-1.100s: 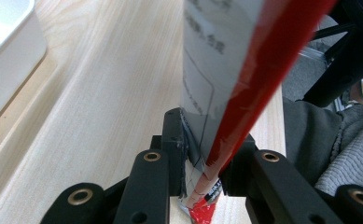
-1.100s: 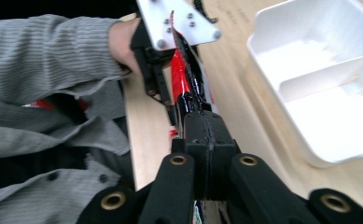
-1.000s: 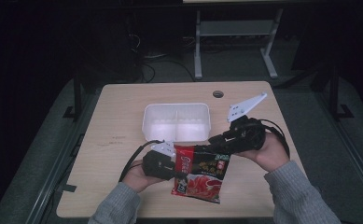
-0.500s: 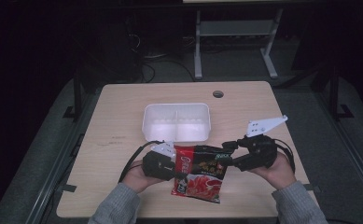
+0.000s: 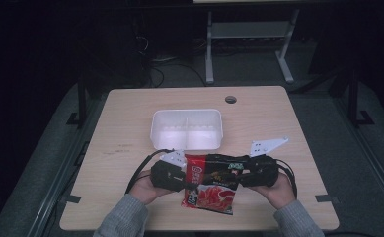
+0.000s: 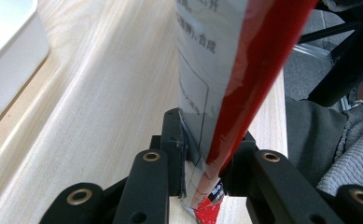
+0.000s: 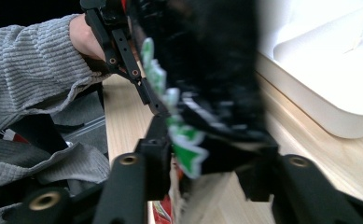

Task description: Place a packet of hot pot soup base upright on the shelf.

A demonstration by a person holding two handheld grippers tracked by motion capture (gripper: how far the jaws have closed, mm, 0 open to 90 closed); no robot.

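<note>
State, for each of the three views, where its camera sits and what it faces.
High view: above the table's near side, looking down on both hands, the red snack packet and the white plastic tray.
Left gripper view: on the left gripper, facing along the packet.
Right gripper view: on the right gripper, facing the other sleeve.
All share the packet and tray.

my light wood table (image 5: 130, 123) mid-frame, 1 round hole (image 5: 230, 99) upper right | dim grey floor (image 5: 46, 163) around | white metal stand (image 5: 251, 34) top centre | dark beyond
</note>
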